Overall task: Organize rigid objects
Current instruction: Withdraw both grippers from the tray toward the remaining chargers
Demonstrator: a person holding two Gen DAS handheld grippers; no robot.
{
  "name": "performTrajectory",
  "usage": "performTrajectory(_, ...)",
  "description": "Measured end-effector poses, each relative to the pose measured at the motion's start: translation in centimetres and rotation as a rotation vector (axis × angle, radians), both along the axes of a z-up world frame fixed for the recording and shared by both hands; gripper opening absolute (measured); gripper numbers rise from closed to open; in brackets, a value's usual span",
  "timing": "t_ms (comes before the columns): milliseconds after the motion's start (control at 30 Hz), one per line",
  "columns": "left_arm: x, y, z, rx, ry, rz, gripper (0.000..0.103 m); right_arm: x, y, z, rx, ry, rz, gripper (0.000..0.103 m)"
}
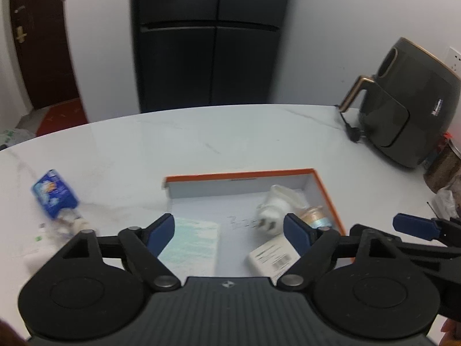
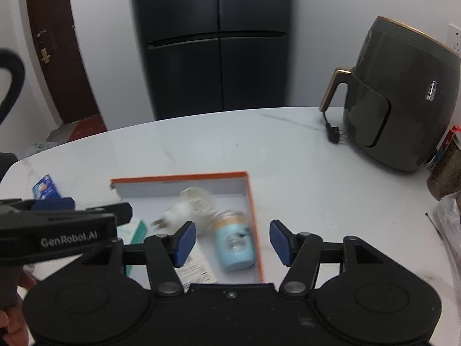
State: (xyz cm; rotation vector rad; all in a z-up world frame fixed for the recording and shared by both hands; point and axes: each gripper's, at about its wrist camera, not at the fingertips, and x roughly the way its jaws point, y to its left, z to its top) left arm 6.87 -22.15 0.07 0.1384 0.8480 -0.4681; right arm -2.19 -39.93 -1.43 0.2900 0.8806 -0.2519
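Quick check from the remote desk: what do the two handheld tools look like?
Both match: the left tool and right tool have matte black ribbed bodies, black linkage arms with silver pivots and blue pads. The left one's side reads GenRobot.AI in white. No cables or sleeves show.

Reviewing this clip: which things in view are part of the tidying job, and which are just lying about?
Part of the job:
- orange-rimmed box
- white plug adapter
- light blue jar
- teal-striped pack
- white labelled box
- blue packet, still outside on the table
- left gripper and right gripper, both open

Lying about:
- air fryer
- fridge
- brown jar
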Motion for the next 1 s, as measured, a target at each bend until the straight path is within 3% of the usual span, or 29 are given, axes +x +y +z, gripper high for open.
performTrajectory(567,-2.4,11.3,0.9,0.019,0.009,0.18,0.086,-0.7,9.5,0.8,0.027,0.0,0.149,0.073)
performTrajectory(1000,-4.0,16.8,1.1,0.027,0.003,0.272,0.087,-0.4,15.4,1.3,0.038,-0.007,0.275,0.073)
